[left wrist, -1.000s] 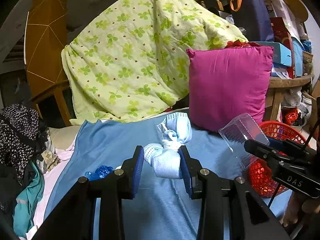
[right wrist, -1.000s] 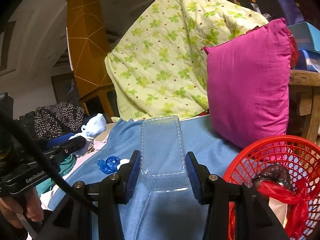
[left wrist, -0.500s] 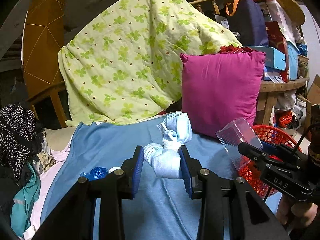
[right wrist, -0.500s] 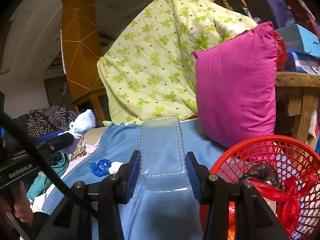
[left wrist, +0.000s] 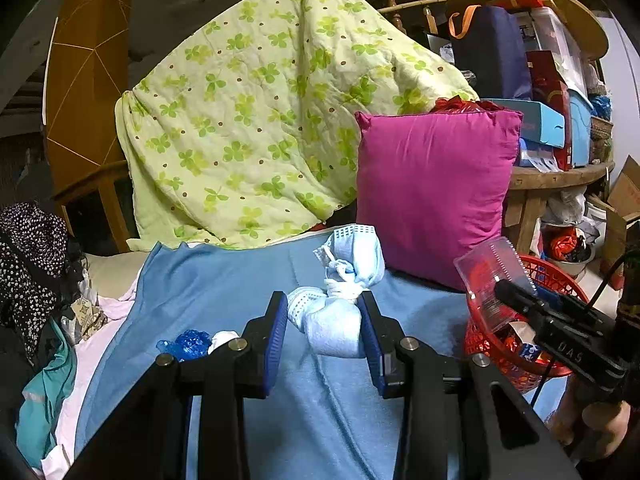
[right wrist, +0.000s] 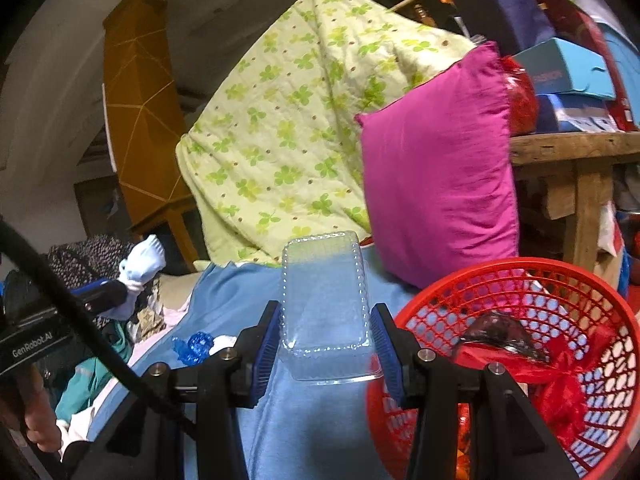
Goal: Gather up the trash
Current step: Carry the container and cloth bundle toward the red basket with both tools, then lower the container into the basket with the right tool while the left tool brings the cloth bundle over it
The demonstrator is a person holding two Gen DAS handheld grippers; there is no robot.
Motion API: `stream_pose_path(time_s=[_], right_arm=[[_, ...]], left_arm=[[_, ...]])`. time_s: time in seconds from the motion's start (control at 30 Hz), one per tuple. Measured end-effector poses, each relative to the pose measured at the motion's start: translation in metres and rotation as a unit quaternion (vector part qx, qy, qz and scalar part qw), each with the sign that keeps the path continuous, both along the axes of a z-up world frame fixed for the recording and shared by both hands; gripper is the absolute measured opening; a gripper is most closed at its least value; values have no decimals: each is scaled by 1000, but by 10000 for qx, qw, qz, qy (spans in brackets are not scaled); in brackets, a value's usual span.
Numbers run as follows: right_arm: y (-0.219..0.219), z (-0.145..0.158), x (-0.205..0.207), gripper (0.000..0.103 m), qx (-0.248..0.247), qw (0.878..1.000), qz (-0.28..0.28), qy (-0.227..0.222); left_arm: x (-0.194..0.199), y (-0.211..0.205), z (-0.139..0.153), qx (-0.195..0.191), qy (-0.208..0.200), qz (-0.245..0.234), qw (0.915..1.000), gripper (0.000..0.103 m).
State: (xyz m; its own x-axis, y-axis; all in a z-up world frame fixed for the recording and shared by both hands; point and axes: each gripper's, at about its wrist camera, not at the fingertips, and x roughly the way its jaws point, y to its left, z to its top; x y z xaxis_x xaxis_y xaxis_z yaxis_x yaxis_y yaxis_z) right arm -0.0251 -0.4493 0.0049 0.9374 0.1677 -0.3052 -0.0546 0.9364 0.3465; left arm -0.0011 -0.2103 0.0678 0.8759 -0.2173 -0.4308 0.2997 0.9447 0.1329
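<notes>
My left gripper has its fingers closed on a knotted bundle of pale blue face masks, held up above the blue blanket on the bed. My right gripper has its fingers clamped on a clear plastic container, held upright just beside the rim of the red basket, which already holds a red bag. A blue crumpled wrapper lies on the blanket near the left gripper, with the magenta pillow propped behind.
</notes>
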Motion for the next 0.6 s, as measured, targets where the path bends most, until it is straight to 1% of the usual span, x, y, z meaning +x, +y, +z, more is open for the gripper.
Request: stream_pose_path(time_s=[0.2,0.4,0.6], right_arm=[[-18,1,-13,48,160,9994,-296,-22],[-31,3,-30,48,170,9983,-562,-61],[-53,2,-50,48,183,9956,-914,-108]], left_arm=[[-4,-3,-1,-35,42,-100,9999,38],[-10,-13,-2,-42,59,-284,9996,38],[-15,-25,-4,-16,83,-424,9991,38]])
